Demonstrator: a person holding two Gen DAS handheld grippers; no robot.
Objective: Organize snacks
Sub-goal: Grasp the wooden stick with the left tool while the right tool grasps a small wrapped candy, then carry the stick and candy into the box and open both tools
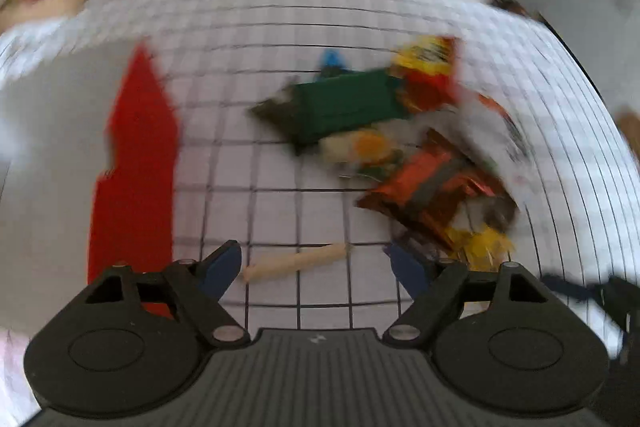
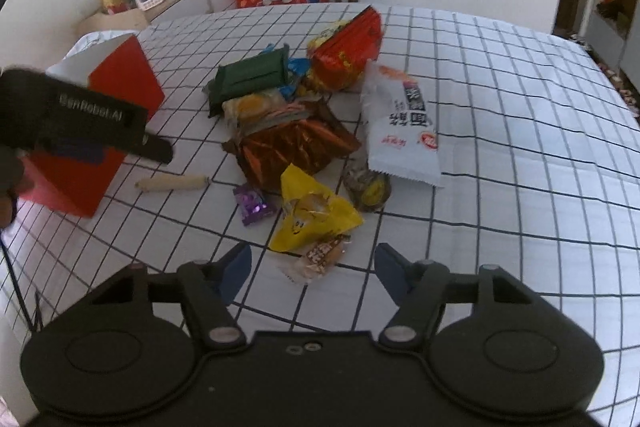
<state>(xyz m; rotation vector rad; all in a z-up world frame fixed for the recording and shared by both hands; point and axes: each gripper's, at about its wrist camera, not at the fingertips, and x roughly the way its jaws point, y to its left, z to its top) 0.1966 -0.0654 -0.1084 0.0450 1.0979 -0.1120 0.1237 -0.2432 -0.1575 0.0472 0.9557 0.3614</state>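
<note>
The snack pile [image 2: 304, 123] lies heaped in the middle of the white checked cloth [image 2: 500, 147], with a red box [image 2: 120, 83] standing apart to its left and a pale wrapped stick [image 2: 172, 183] lying alone between box and pile. The right gripper [image 2: 312, 267] tilts down over the pile's near edge, jaws apart and empty, a small brown-and-white packet [image 2: 320, 255] just ahead between the fingers, untouched. The left gripper [image 1: 312, 267] also points steeply down, jaws wide and empty, the stick [image 1: 296, 261] lying crosswise between its fingertips in a blurred view.
</note>
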